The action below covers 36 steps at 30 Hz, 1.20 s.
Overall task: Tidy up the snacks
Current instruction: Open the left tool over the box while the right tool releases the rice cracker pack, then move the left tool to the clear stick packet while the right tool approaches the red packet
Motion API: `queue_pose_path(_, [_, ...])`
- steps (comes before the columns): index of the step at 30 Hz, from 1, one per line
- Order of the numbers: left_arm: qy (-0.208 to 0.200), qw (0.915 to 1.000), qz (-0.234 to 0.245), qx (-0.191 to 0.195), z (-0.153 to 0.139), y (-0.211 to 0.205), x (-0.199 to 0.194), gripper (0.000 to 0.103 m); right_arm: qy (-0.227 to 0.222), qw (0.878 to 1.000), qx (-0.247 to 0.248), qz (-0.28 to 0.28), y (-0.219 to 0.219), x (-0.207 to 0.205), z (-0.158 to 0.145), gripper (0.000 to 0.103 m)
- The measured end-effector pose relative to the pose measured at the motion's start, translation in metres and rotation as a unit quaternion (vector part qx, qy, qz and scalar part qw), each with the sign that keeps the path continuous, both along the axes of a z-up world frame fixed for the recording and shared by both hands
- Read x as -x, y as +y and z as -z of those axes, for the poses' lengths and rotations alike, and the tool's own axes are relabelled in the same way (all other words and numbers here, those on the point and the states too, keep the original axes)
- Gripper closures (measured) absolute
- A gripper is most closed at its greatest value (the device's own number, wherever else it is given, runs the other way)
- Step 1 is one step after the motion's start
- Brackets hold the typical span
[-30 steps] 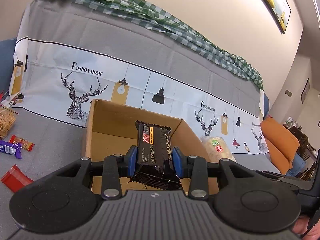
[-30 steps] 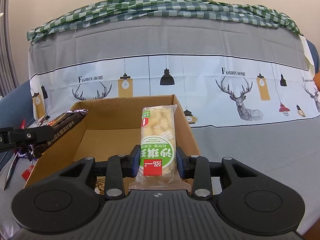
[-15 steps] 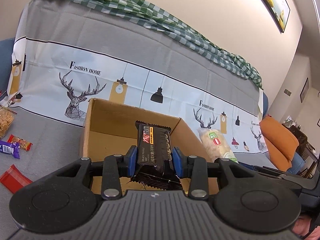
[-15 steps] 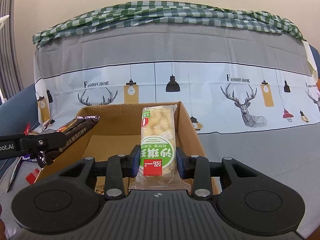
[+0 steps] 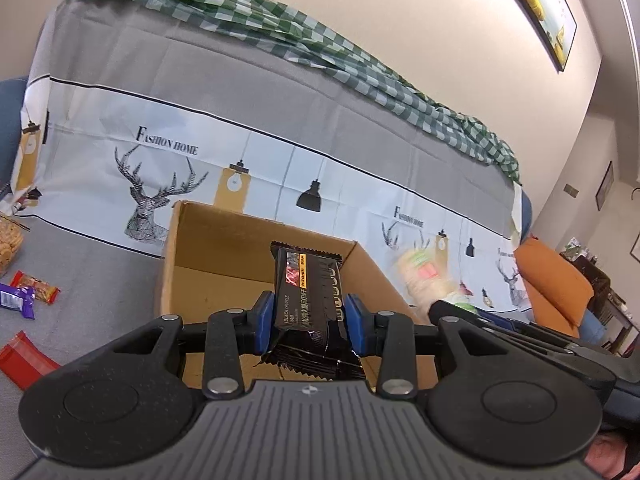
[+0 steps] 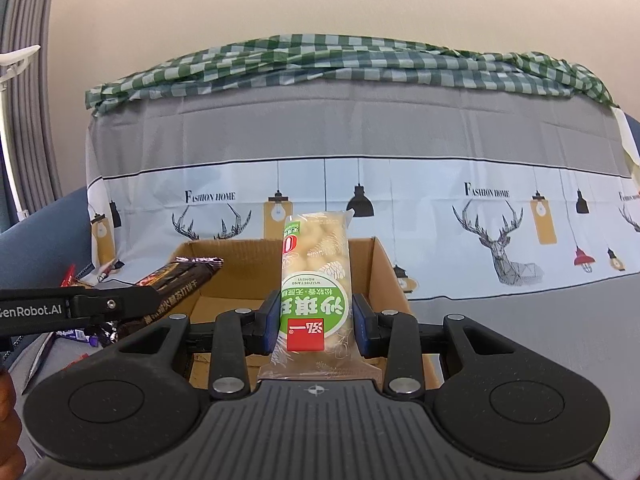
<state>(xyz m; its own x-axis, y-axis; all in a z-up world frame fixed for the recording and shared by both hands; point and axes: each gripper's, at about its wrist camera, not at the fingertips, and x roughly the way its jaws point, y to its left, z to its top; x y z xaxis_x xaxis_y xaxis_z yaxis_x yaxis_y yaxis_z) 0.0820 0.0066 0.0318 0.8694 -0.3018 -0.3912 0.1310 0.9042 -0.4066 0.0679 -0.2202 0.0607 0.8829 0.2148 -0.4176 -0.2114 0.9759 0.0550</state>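
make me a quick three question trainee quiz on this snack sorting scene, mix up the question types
1. True or false: the left gripper is clamped on a black foil-wrapped snack bar.
2. What does the right gripper hold? A) a purple candy bar B) a clear packet with a green label C) nothing
3. Fill in: both snacks are held above an open brown ______ box.

Key: 1 true; 2 B; 3 cardboard

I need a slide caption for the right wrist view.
Right tongs grip a green snack pack over the cardboard box.
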Motion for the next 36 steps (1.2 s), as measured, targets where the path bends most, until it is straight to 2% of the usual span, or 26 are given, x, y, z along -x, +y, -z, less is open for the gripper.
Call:
queue_pose_path(1, [0.005, 1.0000, 0.001, 0.005, 0.001, 0.001, -0.001, 0.058, -0.003, 1.000, 0.001, -0.001, 0.001, 0.001, 0.000, 0.064])
queue_pose_path(2, [0.010, 0.9999, 0.002, 0.010, 0.002, 0.002, -0.002, 0.045, -0.005, 1.000, 0.004, -0.001, 0.002, 0.001, 0.000, 0.060])
queue_pose_path(3, [0.014, 0.9998, 0.000, 0.015, 0.003, 0.003, -0.003, 0.037, -0.003, 1.000, 0.010, -0.001, 0.004, 0.001, 0.000, 0.041])
queue_pose_path(4, [0.015, 0.9998, -0.003, 0.016, 0.003, 0.003, -0.003, 0.036, -0.002, 1.000, 0.016, 0.002, 0.007, 0.001, 0.001, 0.028])
queue_pose_path(8, [0.011, 0.9997, -0.012, 0.017, 0.004, 0.004, -0.003, 0.036, -0.005, 1.000, 0.021, 0.000, 0.010, 0.003, 0.001, 0.027])
queue_pose_path(13, [0.005, 0.9997, -0.019, -0.015, 0.005, -0.001, -0.002, 0.036, -0.001, 1.000, 0.020, 0.002, 0.013, 0.002, 0.001, 0.027])
queue_pose_path(16, [0.003, 0.9997, -0.014, -0.020, 0.005, 0.002, 0.002, 0.041, 0.002, 1.000, 0.021, 0.002, 0.017, 0.001, 0.002, 0.027])
queue_pose_path(18, [0.004, 0.9995, -0.010, -0.030, 0.003, 0.006, 0.006, 0.054, 0.002, 1.000, 0.020, 0.000, 0.021, 0.001, 0.003, 0.027])
queue_pose_path(19, [0.006, 0.9994, -0.010, -0.034, 0.002, 0.009, 0.008, 0.055, 0.002, 1.000, 0.019, 0.000, 0.024, 0.001, 0.003, 0.027])
queue_pose_path(21, [0.019, 0.9989, -0.016, -0.039, 0.001, 0.019, 0.012, 0.055, 0.004, 1.000, 0.015, -0.001, 0.030, 0.002, 0.003, 0.027])
queue_pose_path(23, [0.034, 0.9981, -0.020, -0.049, 0.000, 0.031, 0.014, 0.063, 0.006, 1.000, 0.008, -0.002, 0.037, 0.004, 0.003, 0.029])
queue_pose_path(26, [0.047, 0.9963, -0.017, -0.070, -0.009, 0.056, 0.015, 0.067, 0.015, 1.000, -0.011, -0.010, 0.051, 0.006, 0.005, 0.032])
queue_pose_path(29, [0.037, 0.9946, -0.025, -0.094, -0.014, 0.087, 0.020, 0.070, 0.015, 0.999, -0.023, -0.031, 0.068, 0.011, 0.005, 0.046])
queue_pose_path(31, [0.039, 0.9951, -0.040, -0.081, -0.006, 0.113, 0.025, 0.070, 0.013, 0.998, -0.029, -0.054, 0.081, 0.015, 0.005, 0.061])
queue_pose_path(32, [0.046, 0.9948, -0.049, -0.076, 0.002, 0.125, 0.029, 0.071, 0.012, 0.997, -0.030, -0.066, 0.088, 0.016, 0.005, 0.064])
queue_pose_path(33, [0.073, 0.9921, -0.061, -0.081, 0.011, 0.137, 0.030, 0.076, 0.013, 0.997, -0.031, -0.074, 0.093, 0.017, 0.005, 0.069])
queue_pose_path(35, [0.101, 0.9867, -0.096, -0.083, 0.017, 0.157, 0.032, 0.080, 0.015, 0.995, -0.031, -0.093, 0.108, 0.020, 0.007, 0.070])
queue_pose_path(36, [0.104, 0.9864, -0.108, -0.068, 0.017, 0.170, 0.034, 0.080, 0.016, 0.994, -0.031, -0.100, 0.114, 0.020, 0.008, 0.070])
